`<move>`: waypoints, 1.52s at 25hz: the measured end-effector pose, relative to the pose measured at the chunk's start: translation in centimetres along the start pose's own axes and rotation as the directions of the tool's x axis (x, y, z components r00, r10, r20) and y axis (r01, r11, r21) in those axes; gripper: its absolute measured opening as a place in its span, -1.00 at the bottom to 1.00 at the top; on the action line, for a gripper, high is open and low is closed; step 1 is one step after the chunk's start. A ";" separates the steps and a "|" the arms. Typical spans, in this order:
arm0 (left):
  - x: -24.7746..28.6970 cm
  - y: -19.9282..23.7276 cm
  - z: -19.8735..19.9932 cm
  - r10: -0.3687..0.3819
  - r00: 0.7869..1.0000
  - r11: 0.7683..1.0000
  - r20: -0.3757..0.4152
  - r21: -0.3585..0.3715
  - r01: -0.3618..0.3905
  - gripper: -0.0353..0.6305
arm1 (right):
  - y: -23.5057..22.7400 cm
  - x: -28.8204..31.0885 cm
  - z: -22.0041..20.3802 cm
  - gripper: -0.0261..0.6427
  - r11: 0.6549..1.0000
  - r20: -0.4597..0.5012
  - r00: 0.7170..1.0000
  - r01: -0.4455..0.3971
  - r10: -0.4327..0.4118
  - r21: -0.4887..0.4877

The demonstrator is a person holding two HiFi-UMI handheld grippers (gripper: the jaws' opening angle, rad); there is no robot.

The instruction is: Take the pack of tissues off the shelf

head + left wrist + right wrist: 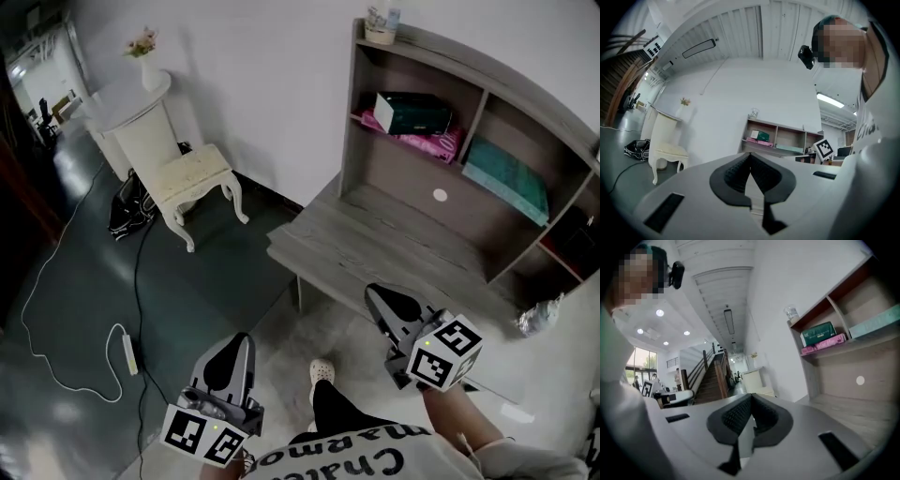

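Both grippers were clenched and empty. Left gripper [750, 155]: jaws together at the tips, nothing between them, pointing roughly level across the room toward the shelf [780, 139]. Right gripper [751, 398]: jaws also together, nothing held, with the shelf close on its right side. In the head view both sat low in frame, the left over the dark floor and the right just short of the desk [375, 246] edge, well apart from the target. The tissue pack [412, 112], dark green with a pale end, lay in the upper-left shelf compartment, resting flat on a pink pack [424, 142] and untouched. The next compartment to the right held a teal pack [506, 180], tilted. A jar [382, 24] stood on top of the shelf at its left end. Crumpled foil [538, 317] lay at the right end of the desk. Left of the desk were a white chair [192, 176], a black bag [131, 208] beside it, a white pedestal with a vase [147, 67], and a power strip [128, 350] on the floor.
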State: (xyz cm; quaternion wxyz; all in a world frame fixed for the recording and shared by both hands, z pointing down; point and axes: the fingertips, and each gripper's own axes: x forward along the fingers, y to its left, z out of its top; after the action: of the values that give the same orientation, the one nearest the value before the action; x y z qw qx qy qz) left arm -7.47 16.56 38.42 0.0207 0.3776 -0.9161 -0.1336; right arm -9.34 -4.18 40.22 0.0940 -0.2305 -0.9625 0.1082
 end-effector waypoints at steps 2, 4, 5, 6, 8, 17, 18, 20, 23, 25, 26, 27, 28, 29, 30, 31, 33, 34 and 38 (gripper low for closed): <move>1.4 1.3 0.3 0.010 1.000 1.000 -0.001 0.007 -0.010 -0.84 | -1.9 1.7 1.4 -0.89 0.996 0.040 0.999 -0.012 0.008 0.085; 3.1 2.6 1.0 0.022 1.000 1.000 0.005 0.016 -0.022 -0.84 | -4.0 3.6 3.0 -0.89 0.989 0.075 0.997 -0.018 0.007 0.146; 4.1 3.2 1.5 0.026 1.000 0.999 0.010 0.019 -0.026 -0.84 | -4.9 4.4 3.8 -0.89 0.987 0.090 0.996 -0.023 0.008 0.161; 5.2 3.8 2.1 0.025 1.000 0.999 0.017 0.022 -0.026 -0.84 | -5.8 5.3 4.7 -0.89 0.986 0.103 0.995 -0.027 0.010 0.163; 7.6 4.6 3.4 0.010 1.000 0.999 0.029 0.034 -0.011 -0.84 | -7.2 6.9 6.6 -0.89 0.990 0.125 0.992 -0.029 0.012 0.135; 18.2 7.4 7.3 -0.058 0.994 0.998 0.093 0.033 0.055 -0.84 | -13.8 11.0 12.5 -0.89 1.000 0.182 0.983 0.008 -0.011 0.015; 19.3 7.7 7.2 -0.062 0.994 0.998 0.089 0.028 0.060 -0.84 | -14.6 11.2 12.8 -0.89 1.000 0.186 0.982 0.013 -0.015 0.016; 21.4 8.0 6.8 -0.077 0.994 0.997 0.073 0.025 0.076 -0.84 | -16.2 11.5 13.2 -0.89 0.999 0.195 0.980 0.019 -0.025 0.028; 24.3 8.1 6.7 -0.119 0.991 0.993 0.066 0.032 0.117 -0.84 | -17.9 11.9 14.1 -0.89 0.997 0.235 0.972 0.015 -0.031 0.071; 26.1 8.0 6.7 -0.153 0.986 0.988 0.064 0.019 0.152 -0.84 | -18.5 12.1 14.6 -0.89 0.994 0.263 0.964 0.005 -0.033 0.107; 26.8 7.9 6.5 -0.172 0.983 0.985 0.058 0.015 0.171 -0.84 | -18.7 12.1 14.8 -0.89 0.993 0.273 0.961 0.003 -0.036 0.120; 27.6 7.7 6.4 -0.189 0.981 0.982 0.050 0.015 0.189 -0.84 | -19.0 12.0 15.0 -0.89 0.992 0.280 0.959 0.005 -0.041 0.129; 28.3 7.5 6.3 -0.205 0.978 0.979 0.043 0.017 0.205 -0.84 | -19.2 11.9 15.1 -0.89 0.991 0.284 0.957 0.012 -0.050 0.135; 29.0 7.4 6.2 -0.222 0.974 0.975 0.038 0.018 0.221 -0.84 | -19.5 11.8 15.2 -0.89 0.990 0.285 0.956 0.023 -0.064 0.142; 29.7 7.3 6.1 -0.239 0.970 0.971 0.034 0.015 0.239 -0.84 | -19.9 11.7 15.4 -0.89 0.988 0.287 0.955 0.038 -0.081 0.153; 30.5 7.1 6.0 -0.260 0.965 0.966 0.031 0.010 0.260 -0.84 | -20.2 11.6 15.5 -0.89 0.984 0.290 0.952 0.053 -0.101 0.168; 32.2 6.7 5.9 -0.312 0.950 0.950 0.023 -0.002 0.312 -0.84 | -20.9 11.2 15.7 -0.89 0.973 0.311 0.939 0.077 -0.144 0.219; 33.1 6.5 5.8 -0.340 0.940 0.940 0.018 -0.008 0.340 -0.84 | -21.2 10.9 15.8 -0.89 0.964 0.327 0.931 0.081 -0.164 0.253; 36.6 5.2 5.9 -0.460 0.888 0.887 -0.012 -0.041 0.459 -0.84 | -21.6 9.3 16.6 -0.89 0.928 0.415 0.880 0.073 -0.232 0.365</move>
State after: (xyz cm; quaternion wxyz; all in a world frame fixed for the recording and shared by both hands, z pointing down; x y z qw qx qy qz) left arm -37.96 -4.09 31.82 0.0053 0.5845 -0.7979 -0.1474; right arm -30.44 -21.37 30.95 -0.0851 -0.1017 -0.9400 0.3145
